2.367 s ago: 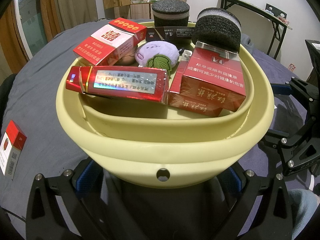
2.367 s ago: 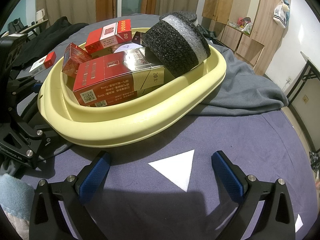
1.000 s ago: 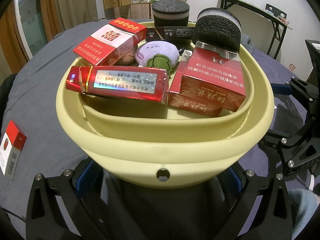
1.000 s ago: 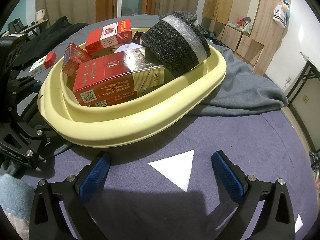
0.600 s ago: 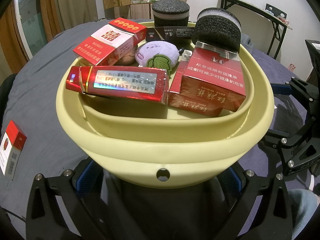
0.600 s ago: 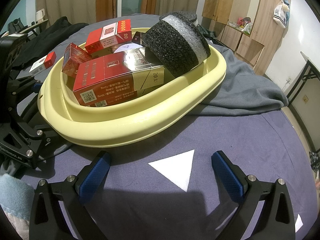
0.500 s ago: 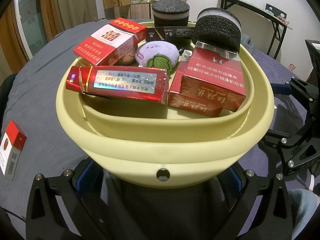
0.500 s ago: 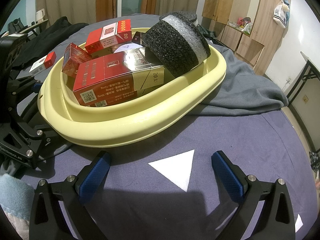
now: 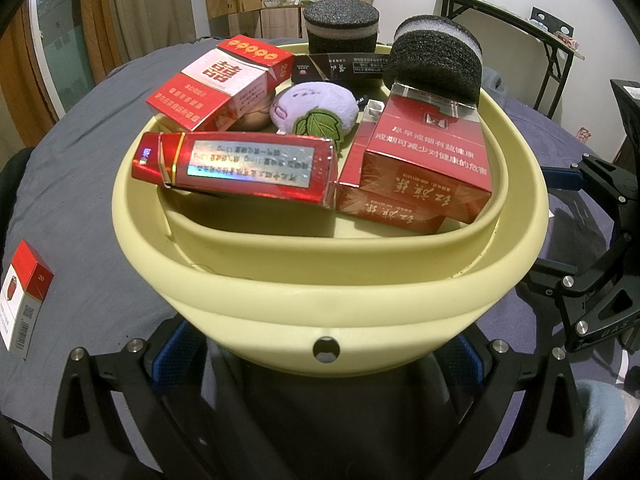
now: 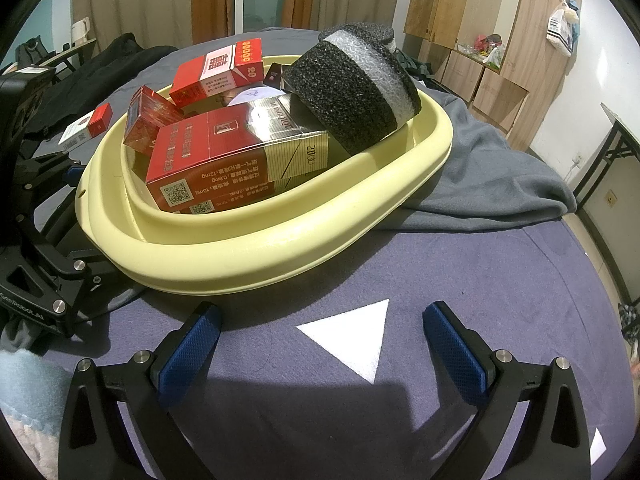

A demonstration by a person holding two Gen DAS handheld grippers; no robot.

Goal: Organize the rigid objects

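Observation:
A pale yellow basin [image 9: 328,312] sits on the dark cloth and holds several red cigarette boxes [image 9: 240,168], a purple plush toy [image 9: 316,108] and two black foam cylinders [image 9: 436,60]. My left gripper [image 9: 320,364] is open, its blue pads on either side of the basin's near rim. My right gripper [image 10: 320,344] is open and empty over the cloth, just short of the basin [image 10: 280,236]. A red-and-white cigarette box [image 9: 24,300] lies alone on the cloth left of the basin; it also shows in the right wrist view [image 10: 86,124].
A white triangle marker [image 10: 356,332] lies on the cloth between my right fingers. A grey cloth [image 10: 492,176] is bunched behind the basin on the right. A black folding table [image 9: 500,36] and wooden cabinets [image 10: 480,40] stand beyond.

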